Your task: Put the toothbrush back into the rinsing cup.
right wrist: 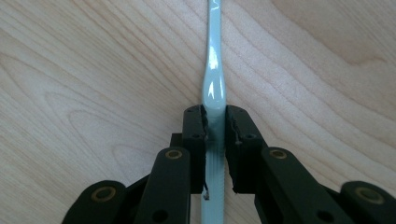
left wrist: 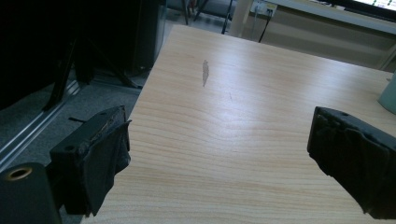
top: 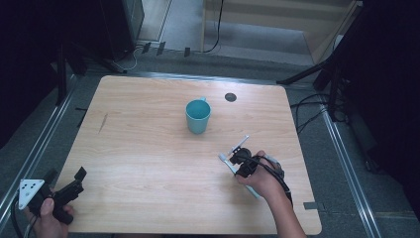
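Between closed jaws, pale glossy toothbrush (right wrist: pixel 214 88) lies flat.

No readable text, label, brand, number or sign in any view. Cup (top: pixel 198 115): plain, unmarked. Toothbrush (right wrist: pixel 213 88) handle: bare, no print legible. Table (top: pixel 148 148): bare wood grain, no lettering.
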`<state>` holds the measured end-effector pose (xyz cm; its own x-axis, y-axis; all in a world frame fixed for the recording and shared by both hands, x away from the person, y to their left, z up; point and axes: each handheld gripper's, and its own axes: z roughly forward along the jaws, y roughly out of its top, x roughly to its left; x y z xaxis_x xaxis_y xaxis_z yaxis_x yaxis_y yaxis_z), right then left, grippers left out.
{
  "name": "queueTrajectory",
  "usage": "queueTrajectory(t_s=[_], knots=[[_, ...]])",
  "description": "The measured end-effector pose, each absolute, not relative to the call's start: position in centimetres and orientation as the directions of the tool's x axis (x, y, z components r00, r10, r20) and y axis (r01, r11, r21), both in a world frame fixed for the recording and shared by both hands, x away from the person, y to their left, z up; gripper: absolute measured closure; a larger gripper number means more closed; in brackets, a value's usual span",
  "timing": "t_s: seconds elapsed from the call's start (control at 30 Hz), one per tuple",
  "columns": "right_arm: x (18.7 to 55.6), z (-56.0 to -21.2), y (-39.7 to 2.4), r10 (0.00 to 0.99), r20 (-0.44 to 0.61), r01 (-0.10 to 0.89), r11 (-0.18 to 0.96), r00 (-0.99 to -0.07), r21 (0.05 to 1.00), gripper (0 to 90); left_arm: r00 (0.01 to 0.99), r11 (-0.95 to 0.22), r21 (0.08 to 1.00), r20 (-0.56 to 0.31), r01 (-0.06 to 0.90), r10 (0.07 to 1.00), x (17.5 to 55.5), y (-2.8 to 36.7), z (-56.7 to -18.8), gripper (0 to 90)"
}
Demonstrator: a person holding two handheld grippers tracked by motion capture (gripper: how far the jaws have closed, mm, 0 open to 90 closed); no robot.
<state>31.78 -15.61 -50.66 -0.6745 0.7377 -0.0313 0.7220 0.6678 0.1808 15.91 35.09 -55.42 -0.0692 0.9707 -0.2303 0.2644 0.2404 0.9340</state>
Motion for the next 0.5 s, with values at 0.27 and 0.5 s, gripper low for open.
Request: queueTrajectory(t_s=[0.27, 0.5], knots=[[31.9, -49.7, -16.7, 0.776, 0.013, 0.735, 0.591, -0.630, 0.333, 79.5, -0.070, 0.236, 0.935, -0.225, 0.264, 0.972, 15.9, 35.0, -55.4, 5.9], [32.0, -48.3, -17.6, 0.816, 0.045, 0.720, 0.481, -0.576, 0.500, 79.5, -0.071, 0.236, 0.935, -0.225, 0.264, 0.972, 15.9, 35.0, -55.4, 6.0]])
